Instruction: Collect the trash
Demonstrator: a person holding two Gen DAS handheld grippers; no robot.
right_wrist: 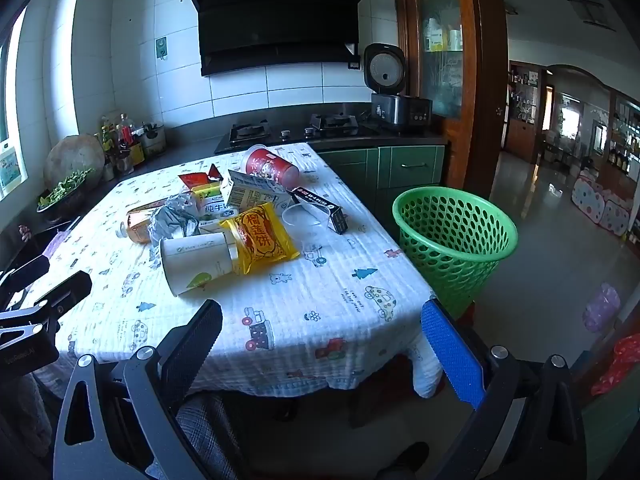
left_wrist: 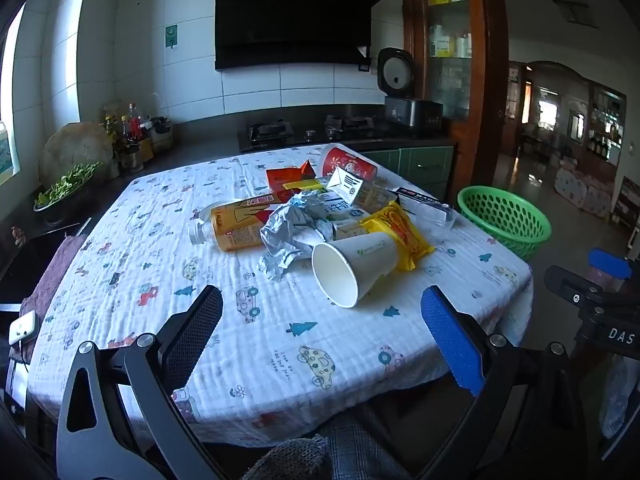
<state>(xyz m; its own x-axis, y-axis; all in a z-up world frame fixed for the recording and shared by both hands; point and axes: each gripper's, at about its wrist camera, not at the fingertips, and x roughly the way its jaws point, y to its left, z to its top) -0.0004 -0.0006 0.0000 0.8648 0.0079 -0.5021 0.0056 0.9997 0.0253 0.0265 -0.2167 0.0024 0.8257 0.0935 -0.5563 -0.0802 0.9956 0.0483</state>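
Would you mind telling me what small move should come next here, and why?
Probably ease the right gripper forward to the white paper cup. Both grippers are open and empty, the cup lies on its side nearest the table's front edge, and the green basket stands on the right.

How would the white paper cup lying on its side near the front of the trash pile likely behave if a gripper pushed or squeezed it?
The white paper cup lies on its side, so a push would probably roll it in a curve. It looks empty, so likely light. Its thin open rim would probably crush under a firm squeeze.
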